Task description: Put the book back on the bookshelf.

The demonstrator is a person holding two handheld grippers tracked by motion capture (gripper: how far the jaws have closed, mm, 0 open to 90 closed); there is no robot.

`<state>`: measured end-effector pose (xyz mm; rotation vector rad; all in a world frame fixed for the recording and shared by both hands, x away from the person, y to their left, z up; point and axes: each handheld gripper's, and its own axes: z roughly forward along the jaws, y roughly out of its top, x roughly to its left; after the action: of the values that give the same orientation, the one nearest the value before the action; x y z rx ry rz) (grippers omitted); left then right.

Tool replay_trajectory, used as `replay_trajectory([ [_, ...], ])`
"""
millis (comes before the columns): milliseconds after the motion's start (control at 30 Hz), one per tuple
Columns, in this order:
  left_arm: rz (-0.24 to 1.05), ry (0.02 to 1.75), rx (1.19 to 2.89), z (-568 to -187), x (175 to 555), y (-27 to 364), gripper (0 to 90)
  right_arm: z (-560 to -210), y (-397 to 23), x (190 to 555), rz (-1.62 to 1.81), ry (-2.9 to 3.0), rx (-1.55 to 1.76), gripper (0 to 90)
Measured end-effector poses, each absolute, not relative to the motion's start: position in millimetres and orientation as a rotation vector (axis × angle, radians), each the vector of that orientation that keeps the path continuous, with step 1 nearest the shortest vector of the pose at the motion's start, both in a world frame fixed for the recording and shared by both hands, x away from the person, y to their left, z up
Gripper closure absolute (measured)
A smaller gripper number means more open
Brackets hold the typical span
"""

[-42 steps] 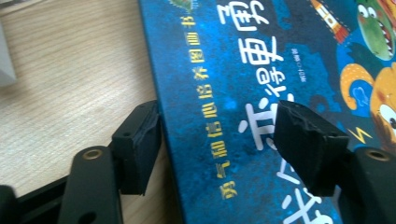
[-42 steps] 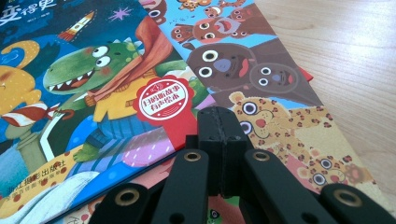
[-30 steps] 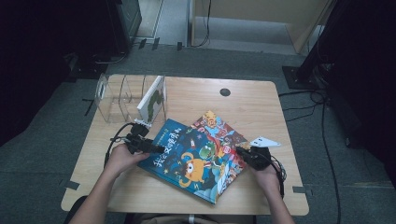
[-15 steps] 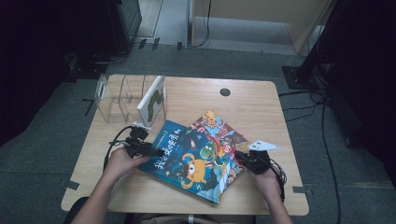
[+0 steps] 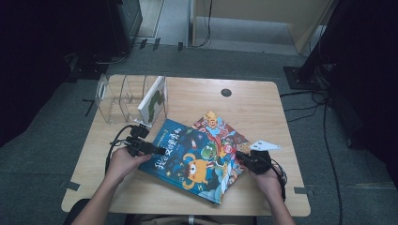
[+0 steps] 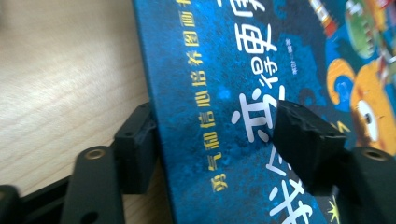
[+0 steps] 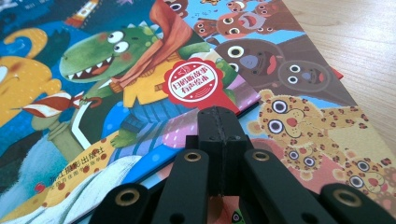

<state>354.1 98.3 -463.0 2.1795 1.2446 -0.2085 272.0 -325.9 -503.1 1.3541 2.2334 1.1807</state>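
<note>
The top book [image 5: 192,161] is deep blue with white and yellow lettering, an orange monster, a green crocodile and a red round sticker [image 7: 192,83]. At its two o'clock, the lower book [image 5: 220,129] shows brown bears and spotted leopards. The table [image 5: 253,103] is pale woodgrain.
</note>
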Motion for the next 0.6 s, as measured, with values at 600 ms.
replay_trajectory([
  [600,-0.431,1.259,2.104,-394,364,101,57.5,-505,-317,279,1.206,2.241,1.321,90.0],
])
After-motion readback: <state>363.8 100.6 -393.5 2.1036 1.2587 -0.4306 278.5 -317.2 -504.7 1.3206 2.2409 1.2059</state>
